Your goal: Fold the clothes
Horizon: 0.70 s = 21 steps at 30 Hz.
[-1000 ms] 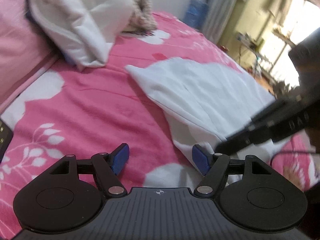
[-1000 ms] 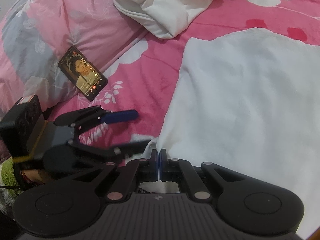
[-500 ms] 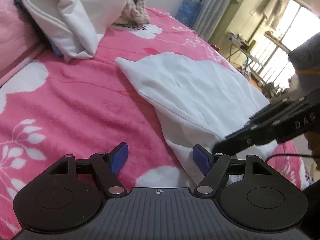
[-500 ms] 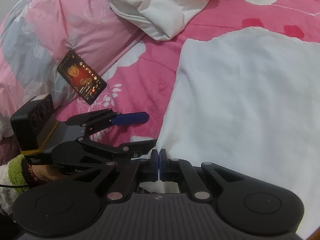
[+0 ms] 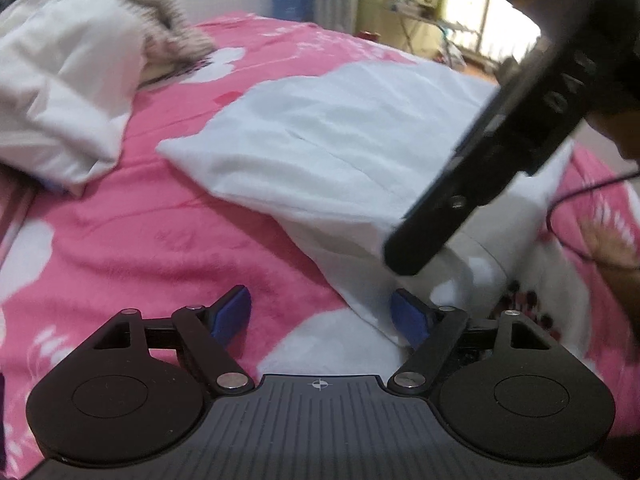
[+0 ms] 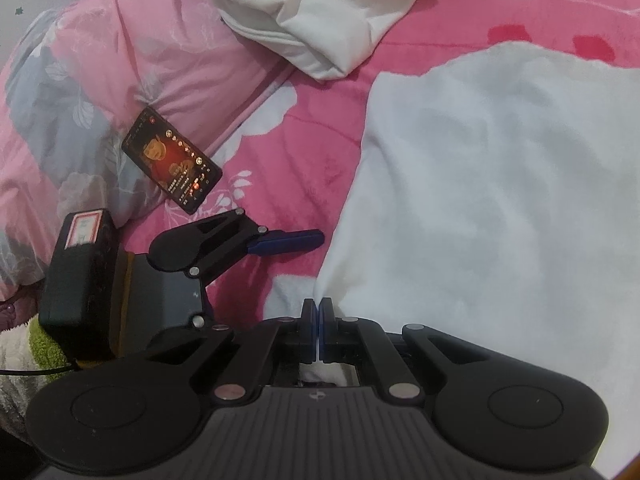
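Right hand-held gripper (image 6: pixel 319 322) clamped on the white garment's (image 6: pixel 500 184) edge, left hand-held gripper (image 5: pixel 322 314) wide, jaws just opening, beside that edge, phone (image 6: pixel 171 159) writing unreadable, pink bed (image 5: pixel 168 236).

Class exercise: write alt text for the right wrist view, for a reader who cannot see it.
The right gripper is shut on the near edge of a white garment spread over a pink floral blanket. To its left, the left gripper hovers open just beside the garment, and a lit phone lies near a pink pillow.

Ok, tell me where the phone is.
In the right wrist view, the phone lies at left on the pink blanket, against the pillow, just beyond the left gripper.
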### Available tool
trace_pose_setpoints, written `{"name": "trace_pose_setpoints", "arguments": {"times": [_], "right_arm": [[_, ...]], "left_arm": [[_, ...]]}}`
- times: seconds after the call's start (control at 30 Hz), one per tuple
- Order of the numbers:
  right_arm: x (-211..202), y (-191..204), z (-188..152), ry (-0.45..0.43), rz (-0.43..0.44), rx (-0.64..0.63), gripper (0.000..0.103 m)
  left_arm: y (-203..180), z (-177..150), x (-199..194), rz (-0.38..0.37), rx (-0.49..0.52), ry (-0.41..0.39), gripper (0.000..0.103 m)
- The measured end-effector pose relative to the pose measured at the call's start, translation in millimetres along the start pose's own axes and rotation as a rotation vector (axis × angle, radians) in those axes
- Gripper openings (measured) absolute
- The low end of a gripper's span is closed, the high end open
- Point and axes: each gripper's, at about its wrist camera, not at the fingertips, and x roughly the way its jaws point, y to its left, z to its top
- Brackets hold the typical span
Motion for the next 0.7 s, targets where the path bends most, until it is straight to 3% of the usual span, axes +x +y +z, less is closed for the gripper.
{"name": "trace_pose_setpoints", "arguments": {"times": [0.5,0.7], "right_arm": [[40.1,-16.5,6.1,0.078,0.031,0.125,0.003],[29.1,-26.1,8.1,0.037,0.092,0.18,0.018]], "left_arm": [[10.2,-10.4,-34.4,-0.061,-0.034,0.085,0.079],[24.6,-18.4,-62.2,-0.038,-0.143,0.083,0.081]]}}
